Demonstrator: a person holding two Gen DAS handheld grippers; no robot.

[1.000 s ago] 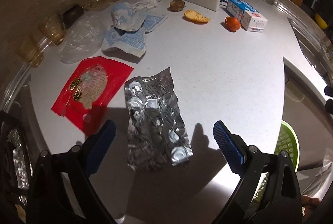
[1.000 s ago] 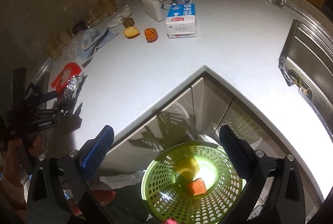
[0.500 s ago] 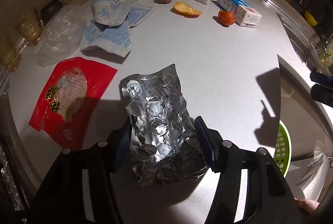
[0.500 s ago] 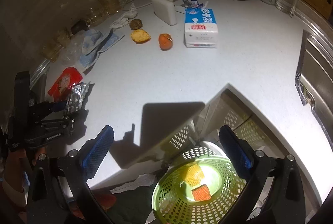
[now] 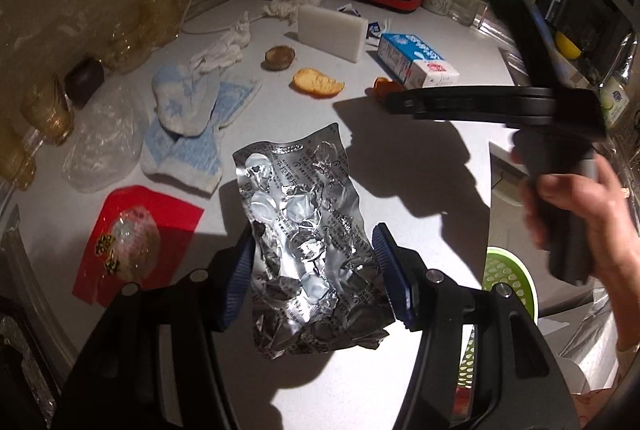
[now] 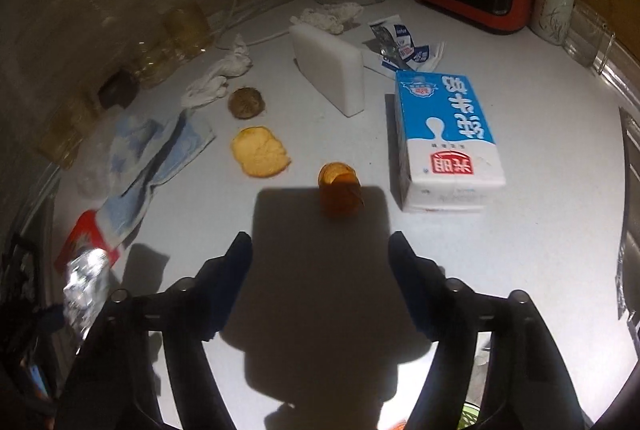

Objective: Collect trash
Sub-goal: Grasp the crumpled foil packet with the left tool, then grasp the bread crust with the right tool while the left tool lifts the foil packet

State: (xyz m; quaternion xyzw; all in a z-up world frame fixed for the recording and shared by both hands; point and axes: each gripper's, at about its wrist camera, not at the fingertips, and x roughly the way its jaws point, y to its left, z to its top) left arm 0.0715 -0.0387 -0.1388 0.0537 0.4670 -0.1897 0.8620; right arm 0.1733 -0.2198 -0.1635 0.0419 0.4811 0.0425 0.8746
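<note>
Left tool (image 5: 314,262) clamped on the crumpled foil blister pack (image 5: 308,230), centre-bottom of the left view, lifted off the surface (image 5: 400,170). Step in hand, I'd say: carry it to the green basket (image 5: 510,278), lower right of that view, below the surface edge; next move calls for swinging right over the rim, then release. Right tool (image 6: 320,250) wide, holding nothing, lined up on the orange peel (image 6: 340,190) just beyond its tips, milk carton (image 6: 448,142) to the right

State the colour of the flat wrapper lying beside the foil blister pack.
Red wrapper, with a pale printed centre; clearest in the left wrist view.
</note>
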